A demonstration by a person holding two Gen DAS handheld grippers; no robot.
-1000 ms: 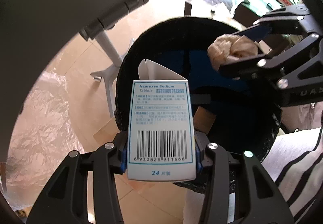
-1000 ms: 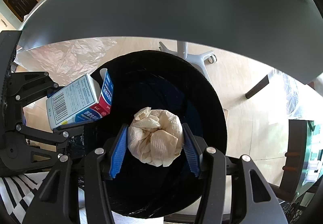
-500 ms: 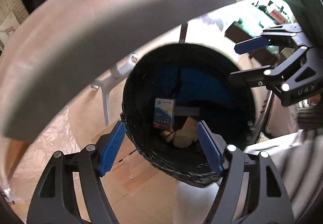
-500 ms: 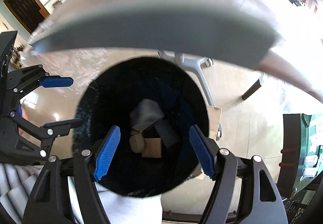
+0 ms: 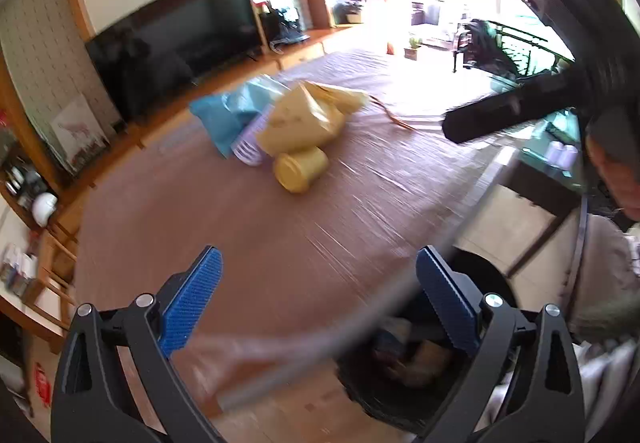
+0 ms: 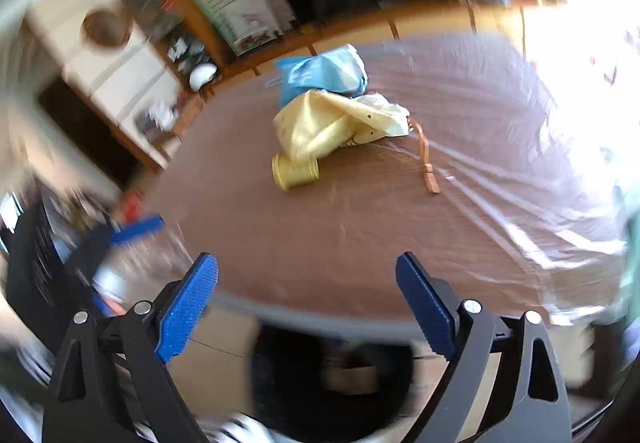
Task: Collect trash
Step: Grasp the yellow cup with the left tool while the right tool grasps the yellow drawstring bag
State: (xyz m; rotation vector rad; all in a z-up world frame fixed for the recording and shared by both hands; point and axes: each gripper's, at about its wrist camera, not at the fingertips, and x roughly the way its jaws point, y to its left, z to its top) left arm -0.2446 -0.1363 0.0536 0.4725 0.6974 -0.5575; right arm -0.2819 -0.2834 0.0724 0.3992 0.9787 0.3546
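Observation:
Both grippers hover above the near edge of a round brown table (image 5: 304, 227) (image 6: 360, 219). My left gripper (image 5: 318, 279) is empty and its jaws are still opening wide. My right gripper (image 6: 306, 283) is likewise empty, jaws opening. Below the table edge stands the black trash bin (image 5: 492, 283) (image 6: 332, 371) with dropped trash inside, blurred. On the tabletop lie a yellow crumpled bag (image 5: 304, 119) (image 6: 332, 123), a yellow cup on its side (image 5: 300, 169) (image 6: 295, 170), a blue plastic bag (image 5: 236, 107) (image 6: 324, 73), a lilac item (image 5: 250, 147) and a brown strip (image 6: 426, 163).
A dark television (image 5: 176, 39) stands on a low wooden unit behind the table. Shelves with small things (image 6: 172, 55) line the left wall. The right gripper's black body (image 5: 560, 55) reaches in at the upper right of the left wrist view. A striped sleeve shows low down.
Both grippers let go over the bin: the medicine box and the crumpled tissue dropped in. Both jaws spread wide and both hands rose and tilted up, bringing the tabletop into view.

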